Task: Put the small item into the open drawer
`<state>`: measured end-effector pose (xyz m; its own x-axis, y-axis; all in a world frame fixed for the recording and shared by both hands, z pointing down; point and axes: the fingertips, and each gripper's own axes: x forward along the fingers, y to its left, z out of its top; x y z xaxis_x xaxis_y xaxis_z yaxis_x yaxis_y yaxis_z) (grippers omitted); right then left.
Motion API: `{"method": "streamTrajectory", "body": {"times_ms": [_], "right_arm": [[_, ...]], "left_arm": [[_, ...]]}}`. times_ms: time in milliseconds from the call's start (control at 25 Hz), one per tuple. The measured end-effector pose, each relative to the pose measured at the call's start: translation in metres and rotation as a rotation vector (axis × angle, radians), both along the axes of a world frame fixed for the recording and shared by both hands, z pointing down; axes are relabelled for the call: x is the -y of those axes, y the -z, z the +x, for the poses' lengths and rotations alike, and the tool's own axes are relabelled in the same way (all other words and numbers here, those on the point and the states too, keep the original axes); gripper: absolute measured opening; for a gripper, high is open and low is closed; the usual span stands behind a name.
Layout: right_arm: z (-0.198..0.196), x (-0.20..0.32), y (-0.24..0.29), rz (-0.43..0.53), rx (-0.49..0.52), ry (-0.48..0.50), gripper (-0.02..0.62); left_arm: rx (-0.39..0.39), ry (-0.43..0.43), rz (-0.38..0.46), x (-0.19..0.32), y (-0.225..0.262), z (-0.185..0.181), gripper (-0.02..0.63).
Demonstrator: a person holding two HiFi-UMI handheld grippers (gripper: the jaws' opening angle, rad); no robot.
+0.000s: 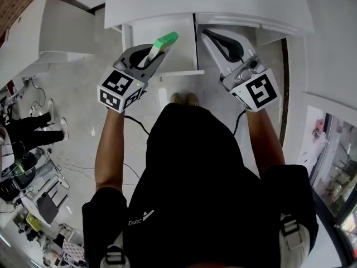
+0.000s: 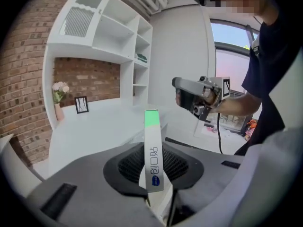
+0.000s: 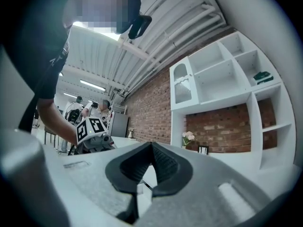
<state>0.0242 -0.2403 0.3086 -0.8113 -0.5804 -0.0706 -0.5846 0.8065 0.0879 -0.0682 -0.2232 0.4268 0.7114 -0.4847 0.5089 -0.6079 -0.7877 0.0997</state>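
Left tool (image 1: 158, 54) pinching green-tipped box (image 1: 163, 42), pointing 1 o'clock over open drawer (image 1: 181, 29); print on it only shows in left gripper view. Right tool (image 3: 150, 145) pressed together, w/ nothing in it.

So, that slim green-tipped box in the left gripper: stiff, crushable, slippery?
Probably light and fairly stiff: the box looks like thin carton and sticks out straight from the left gripper. Likely crushable if squeezed hard. Held near one end, it might pivot if bumped.

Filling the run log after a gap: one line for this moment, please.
left gripper: shut on green-tipped box | box: over open drawer | right gripper: shut, empty
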Motion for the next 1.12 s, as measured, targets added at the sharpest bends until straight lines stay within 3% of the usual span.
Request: {"method": "streamTrajectory", "body": {"times_ms": [440,560,1120], "right_arm": [[0.011,0.028,-0.02,-0.012,-0.052,-0.09,0.0],[0.011,0.032,-0.024,-0.054,-0.049,-0.108,0.0],[0.024,0.045,-0.051,-0.098,-0.089,-0.168,0.0]], "left_arm": [[0.212,-0.116,-0.214,0.024,-0.092,0.009,0.089],[0.275,-0.136,-0.262,0.028,-0.119,0.008,0.089],[0.421,-0.243,-0.475,0.027,-0.219,0.009,0.089]]}}
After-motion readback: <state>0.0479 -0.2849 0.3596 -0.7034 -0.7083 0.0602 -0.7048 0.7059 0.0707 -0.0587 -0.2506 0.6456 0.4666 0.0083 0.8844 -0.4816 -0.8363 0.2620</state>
